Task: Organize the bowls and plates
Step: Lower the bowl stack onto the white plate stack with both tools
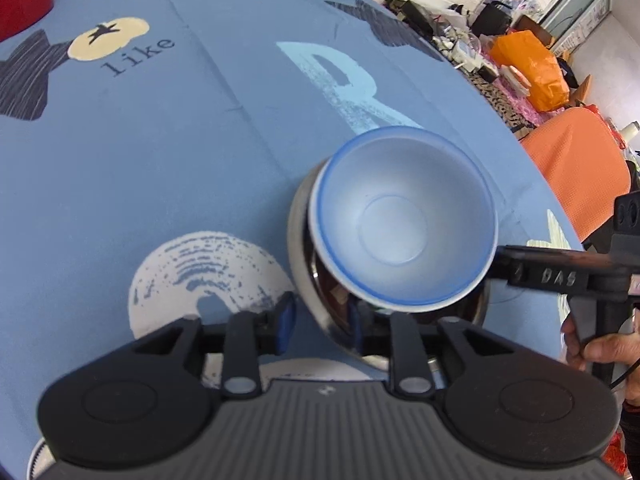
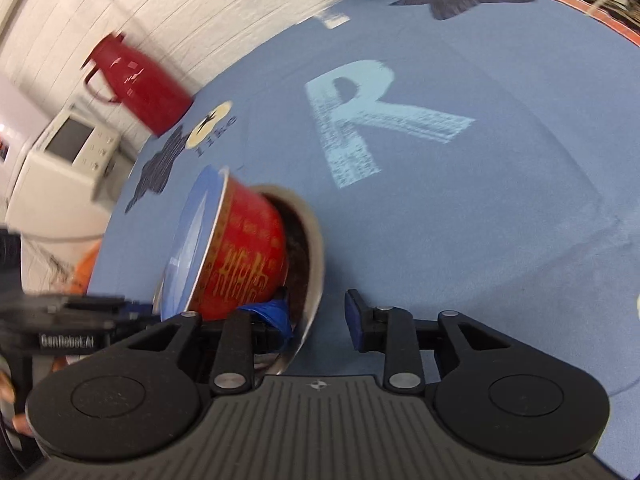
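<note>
Left gripper [image 1: 320,320], jaws apart, straddles the steel bowl's [image 1: 308,280] rim at 6 o'clock; right gripper [image 2: 316,316], also apart, straddles its rim [image 2: 316,248]. Red bowl [image 2: 244,256] tilts inside.

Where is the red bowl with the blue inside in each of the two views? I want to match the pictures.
Left wrist view: the red bowl is right of centre, its blue inside facing the camera, nested in the steel bowl.
Right wrist view: the red bowl is lower left, its red wall showing.
Shared landmark: the pale letter R on the tablecloth.
</note>
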Tool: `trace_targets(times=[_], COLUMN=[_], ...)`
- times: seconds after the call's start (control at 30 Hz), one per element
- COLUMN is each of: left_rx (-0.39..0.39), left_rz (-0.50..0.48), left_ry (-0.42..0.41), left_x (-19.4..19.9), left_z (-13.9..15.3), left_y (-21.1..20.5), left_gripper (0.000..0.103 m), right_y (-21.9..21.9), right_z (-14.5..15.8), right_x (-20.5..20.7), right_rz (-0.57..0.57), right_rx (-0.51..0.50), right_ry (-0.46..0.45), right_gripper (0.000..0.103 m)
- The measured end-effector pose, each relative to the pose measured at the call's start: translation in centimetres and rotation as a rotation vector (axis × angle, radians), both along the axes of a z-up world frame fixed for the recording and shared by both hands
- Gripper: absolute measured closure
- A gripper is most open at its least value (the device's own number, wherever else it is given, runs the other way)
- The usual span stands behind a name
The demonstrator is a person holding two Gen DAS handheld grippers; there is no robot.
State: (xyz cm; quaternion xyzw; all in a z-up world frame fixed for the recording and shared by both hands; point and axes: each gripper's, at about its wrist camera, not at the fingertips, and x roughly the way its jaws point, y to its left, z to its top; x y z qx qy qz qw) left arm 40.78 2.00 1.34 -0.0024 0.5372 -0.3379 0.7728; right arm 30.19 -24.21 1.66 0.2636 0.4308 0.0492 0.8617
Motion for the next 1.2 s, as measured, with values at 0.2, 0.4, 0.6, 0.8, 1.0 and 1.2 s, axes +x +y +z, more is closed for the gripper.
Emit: trace_targets(times=[0.2, 0.4, 0.6, 0.8, 1.0, 1.2], left_rx=[-0.017, -0.049, -0.026, 0.017, 0.001, -0.023], left_rz=[0.053, 0.002, -0.015, -0.028, -0.013, 0.043], left_ry=[0.018, -0.083, -0.194, -0.283, -0.273, -0.283], left_x=[0.7, -0.3, -0.9, -1.5, -1.8, -3.6], left_z=[-0.7, -0.1, 0.6, 1.6, 2.1, 4.3], left_y=[0.3, -0.3, -0.5, -1.1, -0.4, 2.4], left_gripper=[0.066, 0.096, 0.095, 0.095, 0.095, 0.095], right_y=[-0.3, 0.4, 1.0, 1.9, 2.5, 5.1], right_z=[-0.5, -0.4, -0.6, 0.0, 0.8, 3.8], right_x=[0.3, 0.2, 0.4, 0.4, 0.1, -1.5], right_rz=[-0.002, 0.070, 0.103, 0.130, 0.124, 0.181], right_rx=[-0.004, -0.047, -0.095, -0.134, -0.135, -0.166], right_ry=[-0.052, -0.107, -0.160, -0.193, -0.190, -0.252], right_gripper=[0.086, 0.090, 0.090, 0.089, 0.089, 0.087])
